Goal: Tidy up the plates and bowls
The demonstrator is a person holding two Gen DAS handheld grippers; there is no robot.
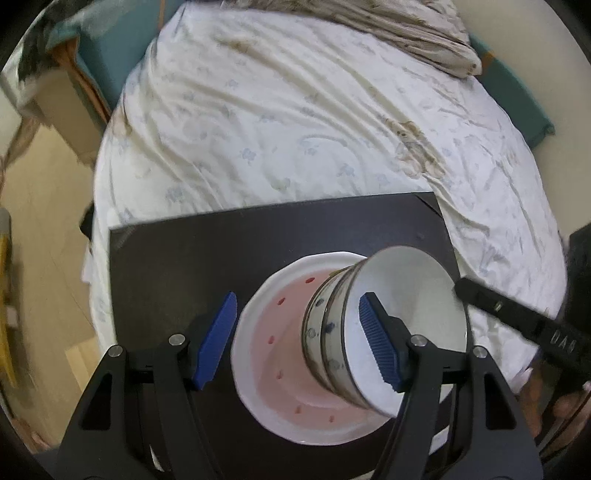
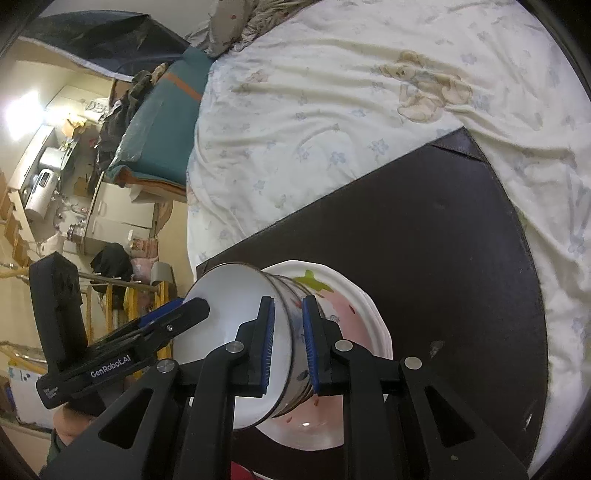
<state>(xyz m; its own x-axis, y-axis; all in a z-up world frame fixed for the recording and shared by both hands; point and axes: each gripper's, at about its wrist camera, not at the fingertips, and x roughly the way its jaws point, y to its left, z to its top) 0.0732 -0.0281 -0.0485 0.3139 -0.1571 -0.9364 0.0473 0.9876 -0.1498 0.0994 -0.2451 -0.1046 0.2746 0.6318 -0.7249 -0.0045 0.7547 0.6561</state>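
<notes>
Premises are presenting as a lived-in home, specifically a bedroom. A bed [image 1: 295,110] is filling the upper half of both views, wearing a creased white sheet [image 2: 332,92] printed with small flowers and teddy bears; a rumpled pillow [image 1: 406,33] is lying at the top of the frame. A teal mattress [image 2: 162,122] is leaning at upper left in the right wrist view. Household clutter [image 2: 55,173], including cabinets and an appliance, is crowding the far left.

Right gripper [image 2: 289,343]: blue pads clamp the bowl wall.
Bowls [image 2: 258,332]: nested stack, resting on plates.
Plates [image 2: 347,314]: stacked on dark board [image 2: 443,240].
Left gripper [image 2: 173,314]: at bowl rim.
</notes>
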